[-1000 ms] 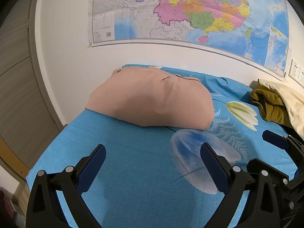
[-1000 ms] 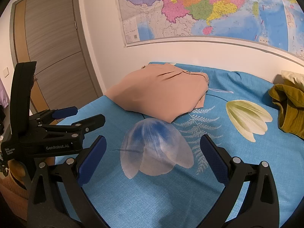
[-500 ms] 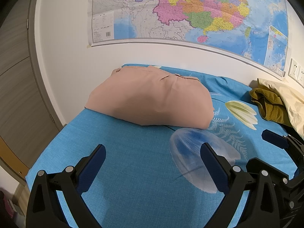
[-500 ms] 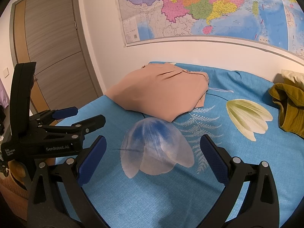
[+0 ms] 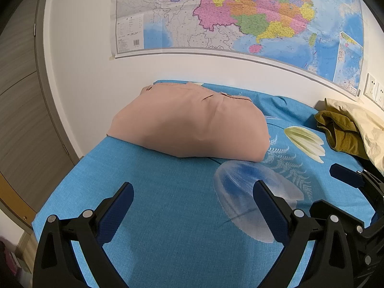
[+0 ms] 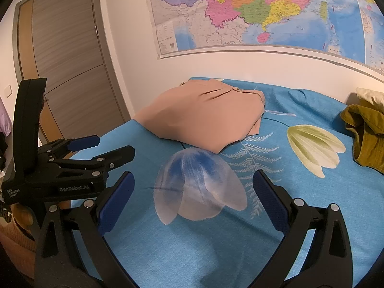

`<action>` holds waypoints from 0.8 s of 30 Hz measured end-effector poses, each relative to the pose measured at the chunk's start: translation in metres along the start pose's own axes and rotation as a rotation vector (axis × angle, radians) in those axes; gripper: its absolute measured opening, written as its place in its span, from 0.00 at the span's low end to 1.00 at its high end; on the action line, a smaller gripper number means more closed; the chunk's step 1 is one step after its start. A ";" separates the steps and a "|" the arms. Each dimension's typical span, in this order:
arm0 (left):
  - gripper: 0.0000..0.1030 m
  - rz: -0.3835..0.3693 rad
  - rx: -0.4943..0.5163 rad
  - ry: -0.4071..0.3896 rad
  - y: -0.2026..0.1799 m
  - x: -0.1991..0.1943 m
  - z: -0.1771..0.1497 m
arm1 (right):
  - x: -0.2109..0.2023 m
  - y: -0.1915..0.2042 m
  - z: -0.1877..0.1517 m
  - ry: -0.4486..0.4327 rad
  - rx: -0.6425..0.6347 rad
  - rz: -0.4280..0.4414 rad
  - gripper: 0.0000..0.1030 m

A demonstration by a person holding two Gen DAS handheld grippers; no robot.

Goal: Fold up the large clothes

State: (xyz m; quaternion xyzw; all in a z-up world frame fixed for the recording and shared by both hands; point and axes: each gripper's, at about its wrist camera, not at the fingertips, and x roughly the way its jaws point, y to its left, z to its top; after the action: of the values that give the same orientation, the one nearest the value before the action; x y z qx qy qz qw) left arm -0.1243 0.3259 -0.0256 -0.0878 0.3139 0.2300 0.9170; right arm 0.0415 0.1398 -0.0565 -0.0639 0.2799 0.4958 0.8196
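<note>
Currently the pink garment (image 5: 192, 127) lies folded into a compact bundle on the blue bedsheet (image 5: 168, 216), at the end nearest the wall map (image 5: 240, 16). Judged from its drape, the fabric is soft, light and limp; it will sag wherever it is unsupported. Take hold at a folded edge or corner on the side away from the wall map, pinching all layers together.

The left gripper (image 5: 192, 204) and right gripper (image 6: 192, 192) are both spread wide and empty, well apart from the garment.

The garment's underside and layer count are hidden. An olive garment (image 6: 364, 136) further along the bedsheet is cut off at the frame edge.
</note>
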 end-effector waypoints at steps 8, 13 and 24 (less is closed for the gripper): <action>0.93 0.000 -0.001 0.001 -0.001 0.000 -0.001 | 0.001 0.000 0.000 0.000 0.001 -0.001 0.94; 0.93 -0.001 -0.002 0.002 0.000 0.000 -0.001 | 0.000 0.000 0.000 -0.003 0.001 0.000 0.94; 0.93 -0.001 0.002 0.002 -0.002 -0.001 -0.001 | 0.000 0.000 0.000 -0.003 0.003 -0.001 0.94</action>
State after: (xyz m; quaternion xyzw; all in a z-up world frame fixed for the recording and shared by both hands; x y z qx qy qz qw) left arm -0.1248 0.3238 -0.0263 -0.0872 0.3150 0.2290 0.9169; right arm 0.0410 0.1396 -0.0564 -0.0623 0.2794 0.4949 0.8204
